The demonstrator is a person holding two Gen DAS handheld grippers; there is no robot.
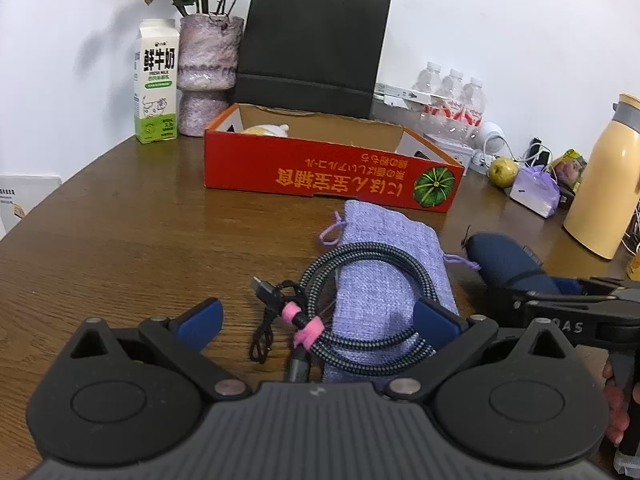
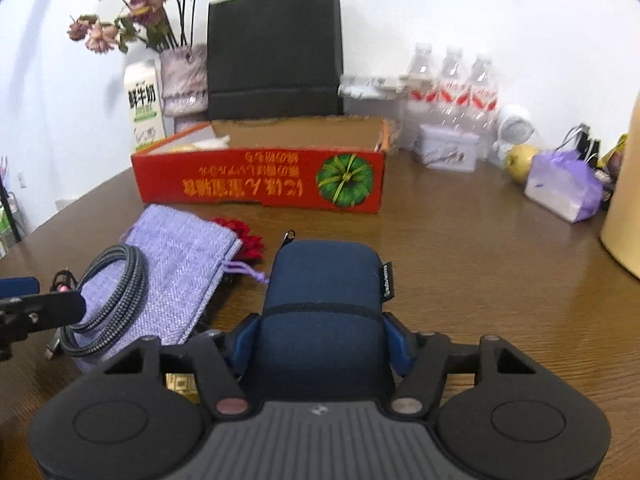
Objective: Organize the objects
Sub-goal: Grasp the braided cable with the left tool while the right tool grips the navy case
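The right gripper (image 2: 320,344) clamps a soft navy fabric case (image 2: 324,280). The left gripper (image 1: 320,320) gapes wide over a braided cable (image 1: 360,264). At upper centre, the red cardboard box (image 1: 320,168) holds something pale, possibly plush.

gripper (image 2: 320,336): blue pads clamped on both sides of the navy case (image 2: 324,292), looks like a solid grip
pouch (image 2: 176,268): purple, flat on the table (image 2: 480,280), left of the case
cable (image 2: 116,296): coiled, lying on the pouch
box (image 2: 260,184): red, open top, behind it all
bag (image 2: 276,48): black, against the wall
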